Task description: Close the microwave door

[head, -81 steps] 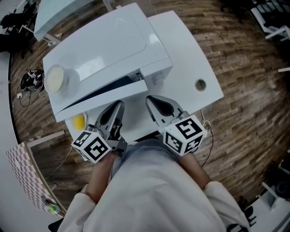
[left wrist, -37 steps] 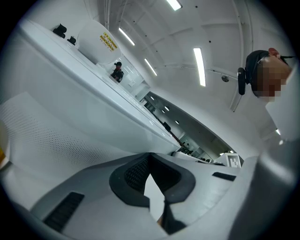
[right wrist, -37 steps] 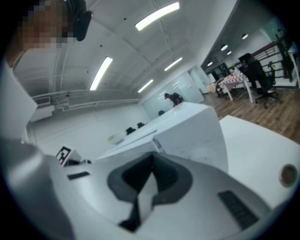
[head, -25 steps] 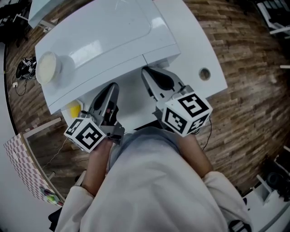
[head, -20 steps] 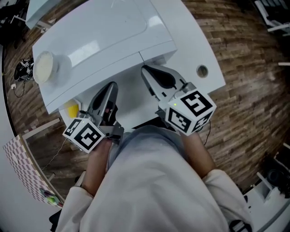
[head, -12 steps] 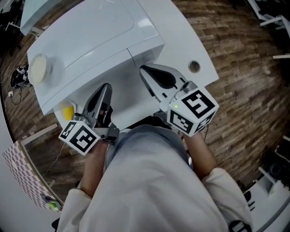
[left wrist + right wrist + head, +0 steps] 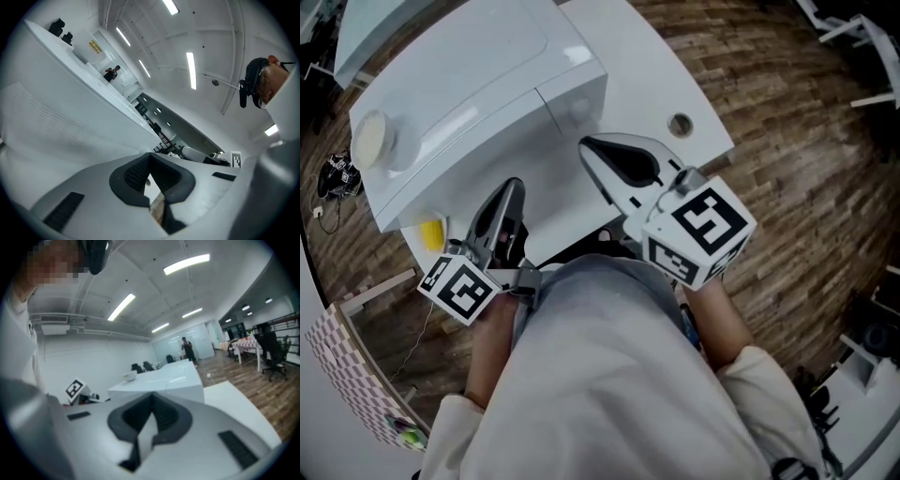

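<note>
Seen from above, a white microwave (image 7: 478,75) stands on a white desk (image 7: 647,75) over a wooden floor (image 7: 787,141). Its door (image 7: 51,126) lies flush with the front, with no gap showing along its edge. A pale round bowl (image 7: 371,140) sits on the microwave's top near its left end. A small yellow thing (image 7: 432,232) lies on the desk just below the microwave's front left corner. A round hole (image 7: 680,124) shows in the desk to the right of the microwave.

The left claw (image 7: 508,192) points at the front of the microwave, close to it. In its own view the two dark pads are pressed together with nothing between them, and the door's dotted mesh fills the left of that view. The right claw (image 7: 587,147) is near the microwave's front right corner, its tip over bare desk. Its pads are also pressed together and pinch nothing. Whether either claw touches the microwave cannot be told.
</note>
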`<state>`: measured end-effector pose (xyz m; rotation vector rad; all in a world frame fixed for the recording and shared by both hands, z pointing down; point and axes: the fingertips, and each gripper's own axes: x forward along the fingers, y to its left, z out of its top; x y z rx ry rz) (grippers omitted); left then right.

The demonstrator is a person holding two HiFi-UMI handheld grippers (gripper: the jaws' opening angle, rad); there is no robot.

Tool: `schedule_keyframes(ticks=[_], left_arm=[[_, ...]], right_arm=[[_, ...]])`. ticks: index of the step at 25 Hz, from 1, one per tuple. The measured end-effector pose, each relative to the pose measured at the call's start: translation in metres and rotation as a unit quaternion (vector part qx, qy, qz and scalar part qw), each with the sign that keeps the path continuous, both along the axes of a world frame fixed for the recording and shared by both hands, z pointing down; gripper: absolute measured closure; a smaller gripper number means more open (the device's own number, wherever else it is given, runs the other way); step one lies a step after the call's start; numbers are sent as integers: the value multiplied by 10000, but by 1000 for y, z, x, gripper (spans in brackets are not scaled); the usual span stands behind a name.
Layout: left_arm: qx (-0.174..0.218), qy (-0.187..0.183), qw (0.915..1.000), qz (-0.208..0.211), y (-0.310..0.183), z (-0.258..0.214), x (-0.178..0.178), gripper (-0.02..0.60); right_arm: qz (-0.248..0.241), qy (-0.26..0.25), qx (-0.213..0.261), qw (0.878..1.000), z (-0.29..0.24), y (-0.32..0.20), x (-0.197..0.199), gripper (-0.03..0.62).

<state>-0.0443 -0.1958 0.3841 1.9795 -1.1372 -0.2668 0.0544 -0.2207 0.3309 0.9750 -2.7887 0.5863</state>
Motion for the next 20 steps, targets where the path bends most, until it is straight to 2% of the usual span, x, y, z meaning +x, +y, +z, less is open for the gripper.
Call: schedule_keyframes(ticks=[11, 20], left_arm=[[114, 48, 9999, 56, 36, -13, 6, 566], [324, 51, 9991, 266, 51, -32, 15, 566]], right_arm=[[61, 32, 167, 9998, -15, 40, 12, 574], [462, 29, 170, 9988, -15, 64, 36, 574]])
